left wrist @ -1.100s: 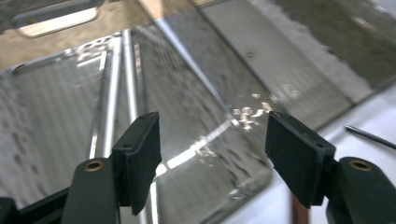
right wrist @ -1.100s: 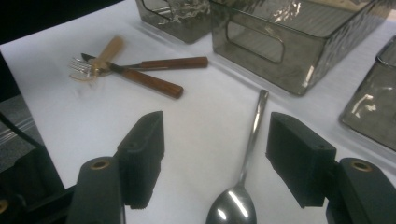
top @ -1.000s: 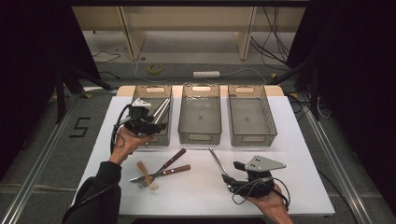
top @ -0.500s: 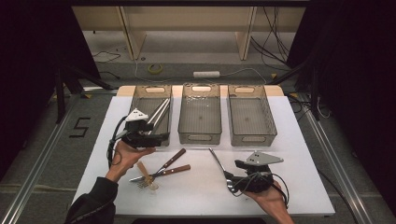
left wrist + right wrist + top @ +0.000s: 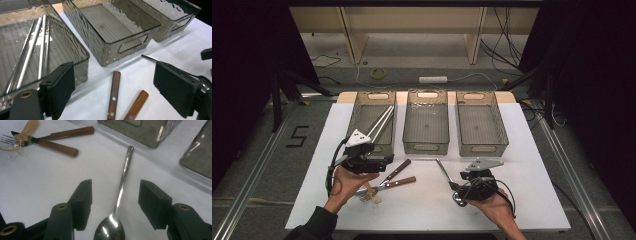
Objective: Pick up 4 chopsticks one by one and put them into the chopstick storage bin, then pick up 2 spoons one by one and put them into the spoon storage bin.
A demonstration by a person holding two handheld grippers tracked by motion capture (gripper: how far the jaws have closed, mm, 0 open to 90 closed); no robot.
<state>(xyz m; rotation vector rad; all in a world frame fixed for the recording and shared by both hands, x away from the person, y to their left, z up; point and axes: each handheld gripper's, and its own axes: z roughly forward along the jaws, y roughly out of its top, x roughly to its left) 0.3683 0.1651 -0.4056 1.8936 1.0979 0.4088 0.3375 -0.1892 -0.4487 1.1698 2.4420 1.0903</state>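
My left gripper [image 5: 384, 161] [image 5: 113, 80] hovers open just in front of the left bin [image 5: 356, 120]. Its jaws have just been opening, with nothing between them. Two wooden-handled utensils [image 5: 399, 175] [image 5: 113, 92], a knife and a fork, lie crossed on the white table below it. Several metal rods [image 5: 381, 124] [image 5: 41, 47] lean inside the left bin. My right gripper [image 5: 460, 192] [image 5: 115, 186] is low over a steel spoon [image 5: 444, 172] [image 5: 125, 167]. Its jaws have just been closing and straddle the spoon's neck, and the pads stand apart from it.
A middle bin [image 5: 427, 148] and a right bin [image 5: 480, 149], both grey, clear and with nothing in them, stand in a row beside the left one. A pale small item [image 5: 372, 192] lies by the fork's tines. Bare white tabletop [image 5: 532, 165] lies to the right.
My left gripper has drawn back from the left bin toward the near side, and its jaws have widened. The right gripper has shifted slightly and lowered over the spoon, its jaws narrower.
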